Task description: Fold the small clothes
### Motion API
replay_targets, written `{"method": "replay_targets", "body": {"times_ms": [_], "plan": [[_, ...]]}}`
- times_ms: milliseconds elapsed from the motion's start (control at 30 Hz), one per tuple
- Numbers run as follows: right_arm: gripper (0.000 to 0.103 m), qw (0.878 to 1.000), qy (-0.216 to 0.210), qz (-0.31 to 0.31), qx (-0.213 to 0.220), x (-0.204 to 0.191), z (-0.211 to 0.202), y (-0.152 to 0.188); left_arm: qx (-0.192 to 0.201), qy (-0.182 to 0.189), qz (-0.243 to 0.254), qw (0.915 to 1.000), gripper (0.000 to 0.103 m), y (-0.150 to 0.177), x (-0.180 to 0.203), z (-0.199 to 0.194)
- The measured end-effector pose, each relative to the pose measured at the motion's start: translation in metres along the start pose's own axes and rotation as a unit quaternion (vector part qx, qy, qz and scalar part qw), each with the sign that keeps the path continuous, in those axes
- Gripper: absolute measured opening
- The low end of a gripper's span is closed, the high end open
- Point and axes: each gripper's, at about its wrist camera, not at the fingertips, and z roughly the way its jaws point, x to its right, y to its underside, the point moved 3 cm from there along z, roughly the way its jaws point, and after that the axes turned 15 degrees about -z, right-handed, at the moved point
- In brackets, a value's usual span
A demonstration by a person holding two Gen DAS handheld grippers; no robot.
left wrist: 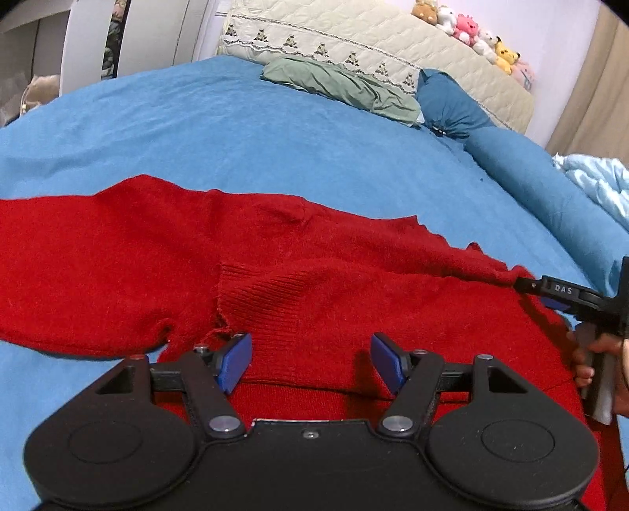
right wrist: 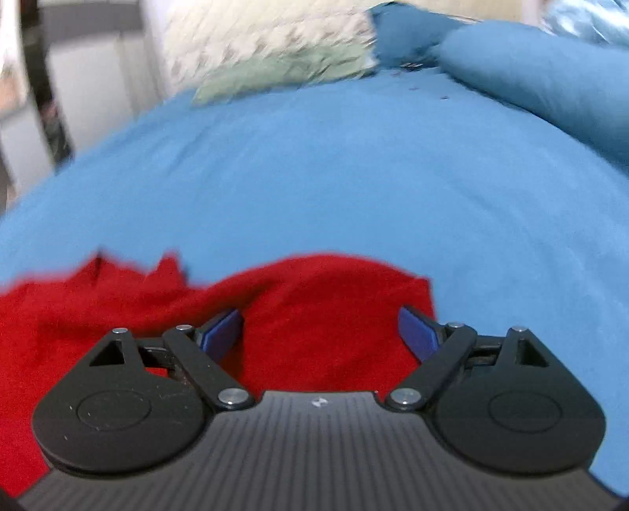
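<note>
A red knit sweater (left wrist: 275, 267) lies spread on the blue bedsheet (left wrist: 236, 129), one sleeve stretched to the left. My left gripper (left wrist: 310, 359) is open, its blue pads just above the sweater's ribbed near part. In the right wrist view, my right gripper (right wrist: 320, 330) is open over a raised fold of the red sweater (right wrist: 322, 306) at its right edge. The right gripper also shows at the right edge of the left wrist view (left wrist: 558, 293), at the sweater's far right corner.
A green folded cloth (left wrist: 342, 88) and a dark blue pillow (left wrist: 452, 104) lie at the head of the bed against a cream quilted headboard (left wrist: 354, 35). Plush toys (left wrist: 471, 27) line its top. A light blue quilt (left wrist: 597, 181) lies at the right.
</note>
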Motion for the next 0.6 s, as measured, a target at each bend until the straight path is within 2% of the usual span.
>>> {"method": "replay_targets", "body": {"times_ms": [67, 200, 300, 333, 367, 533, 600], "plan": [[0.102, 1.0, 0.006, 0.0, -0.001, 0.002, 0.003, -0.003, 0.0, 0.002, 0.0, 1.0, 0.073, 0.0, 0.0, 0.0], [0.103, 0.999, 0.02, -0.036, -0.013, -0.008, -0.009, -0.008, 0.001, 0.001, 0.002, 1.0, 0.074, 0.0, 0.001, -0.004], [0.103, 0.999, -0.006, -0.039, 0.017, -0.02, -0.041, -0.004, 0.005, 0.004, -0.007, 1.0, 0.08, -0.001, 0.001, -0.013], [0.103, 0.999, -0.011, -0.036, 0.017, -0.025, -0.052, 0.001, 0.004, 0.006, -0.011, 0.9999, 0.087, 0.0, 0.0, -0.014], [0.103, 0.999, -0.016, -0.037, 0.015, -0.03, -0.063, 0.008, 0.004, 0.007, -0.014, 0.9999, 0.09, 0.002, 0.0, -0.015], [0.103, 0.997, -0.002, -0.068, -0.027, -0.041, -0.087, 0.057, -0.003, -0.003, -0.003, 1.0, 0.09, 0.007, 0.001, -0.011], [0.103, 0.998, -0.001, -0.068, -0.014, -0.04, -0.092, 0.068, -0.001, -0.004, 0.0, 1.0, 0.09, 0.007, 0.001, -0.011]]}}
